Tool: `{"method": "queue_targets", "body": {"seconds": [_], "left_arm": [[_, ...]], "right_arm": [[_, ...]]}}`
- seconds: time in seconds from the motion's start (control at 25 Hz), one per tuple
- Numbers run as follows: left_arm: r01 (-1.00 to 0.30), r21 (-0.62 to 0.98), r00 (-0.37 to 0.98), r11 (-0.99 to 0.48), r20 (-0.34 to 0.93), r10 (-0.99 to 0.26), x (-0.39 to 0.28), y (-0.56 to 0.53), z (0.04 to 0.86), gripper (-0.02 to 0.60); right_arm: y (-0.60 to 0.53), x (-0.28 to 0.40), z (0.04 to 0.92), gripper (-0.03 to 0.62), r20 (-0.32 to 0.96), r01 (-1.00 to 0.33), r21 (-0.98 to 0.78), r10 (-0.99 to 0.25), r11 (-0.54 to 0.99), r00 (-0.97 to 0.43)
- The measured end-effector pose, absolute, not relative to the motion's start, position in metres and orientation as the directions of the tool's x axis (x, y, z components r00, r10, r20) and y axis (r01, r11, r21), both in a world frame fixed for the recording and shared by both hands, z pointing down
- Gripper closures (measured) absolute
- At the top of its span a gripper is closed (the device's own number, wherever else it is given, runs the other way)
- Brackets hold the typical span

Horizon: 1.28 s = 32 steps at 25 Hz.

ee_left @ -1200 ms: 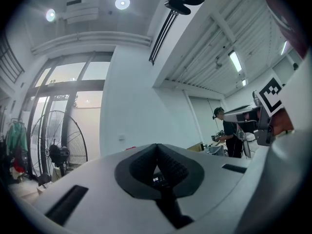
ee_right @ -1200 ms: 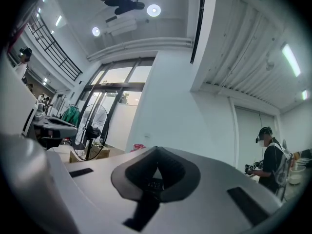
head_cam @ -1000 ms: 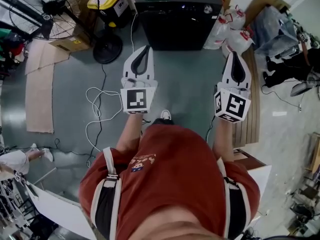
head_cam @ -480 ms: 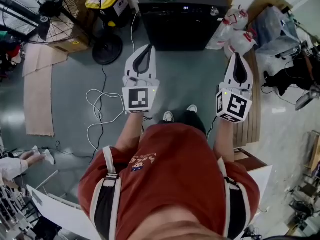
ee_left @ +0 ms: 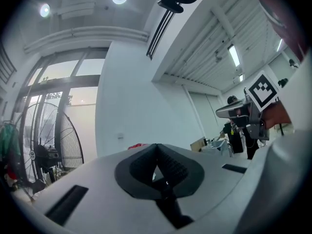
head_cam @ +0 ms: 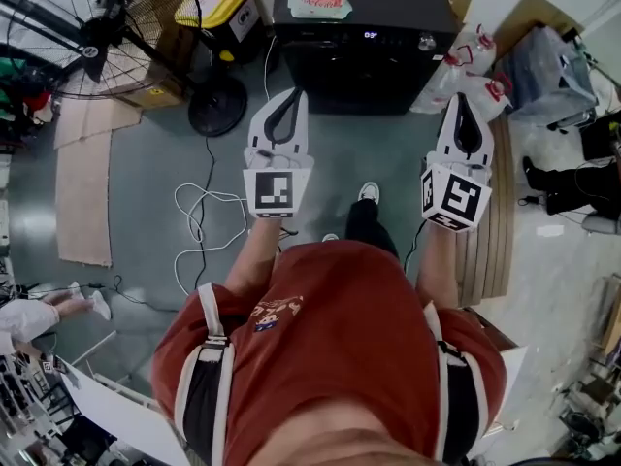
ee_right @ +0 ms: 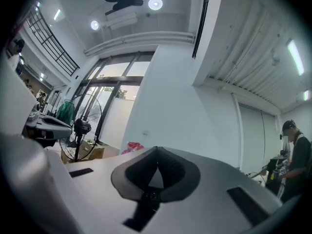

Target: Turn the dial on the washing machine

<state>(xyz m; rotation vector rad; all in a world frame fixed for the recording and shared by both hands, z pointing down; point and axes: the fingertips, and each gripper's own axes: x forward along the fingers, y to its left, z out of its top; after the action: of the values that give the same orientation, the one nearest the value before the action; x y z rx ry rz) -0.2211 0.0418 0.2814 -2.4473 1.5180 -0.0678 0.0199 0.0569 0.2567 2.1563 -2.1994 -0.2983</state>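
The black washing machine [head_cam: 359,61] stands ahead on the floor, top centre of the head view. Its small silver dial [head_cam: 427,41] sits at the right end of the control strip, beside a lit display [head_cam: 371,35]. My left gripper [head_cam: 294,95] is held out level in front of the machine's left half, its tips meeting, nothing between them. My right gripper [head_cam: 459,98] is shut and empty too, a short way in front of the dial and slightly right of it. Both gripper views look upward at a white wall, with the left gripper [ee_left: 157,146] and right gripper [ee_right: 157,149] pads closed together.
A large floor fan [head_cam: 107,27] and a yellow-lidded box [head_cam: 218,3] stand left of the machine. White plastic bags [head_cam: 475,66] lie to its right. A white cable [head_cam: 204,212] loops on the floor, cardboard [head_cam: 80,192] lies left, a slatted wooden board [head_cam: 490,231] right.
The person has stepped toward the washing machine, so both grippers are nearer to its front. The jaws of both stay shut.
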Motion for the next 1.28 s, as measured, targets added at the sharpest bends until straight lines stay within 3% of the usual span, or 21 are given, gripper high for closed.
{"method": "queue_targets", "body": {"seconds": [0.8, 1.28], "left_arm": [[-0.905, -0.204, 0.395, -0.374, -0.073, -0.916, -0.071, -0.172, 0.298, 0.572], [-0.935, -0.153, 0.325, -0.319, -0.013, -0.946, -0.050, -0.214, 0.363, 0.572]], "right_arm": [[-0.155, 0.158, 0.299, 0.586, -0.038, -0.981, 0.174, -0.995, 0.086, -0.094], [-0.212, 0.176, 0.371, 0.586, 0.052, -0.976, 0.154, -0.987, 0.156, -0.150]]}}
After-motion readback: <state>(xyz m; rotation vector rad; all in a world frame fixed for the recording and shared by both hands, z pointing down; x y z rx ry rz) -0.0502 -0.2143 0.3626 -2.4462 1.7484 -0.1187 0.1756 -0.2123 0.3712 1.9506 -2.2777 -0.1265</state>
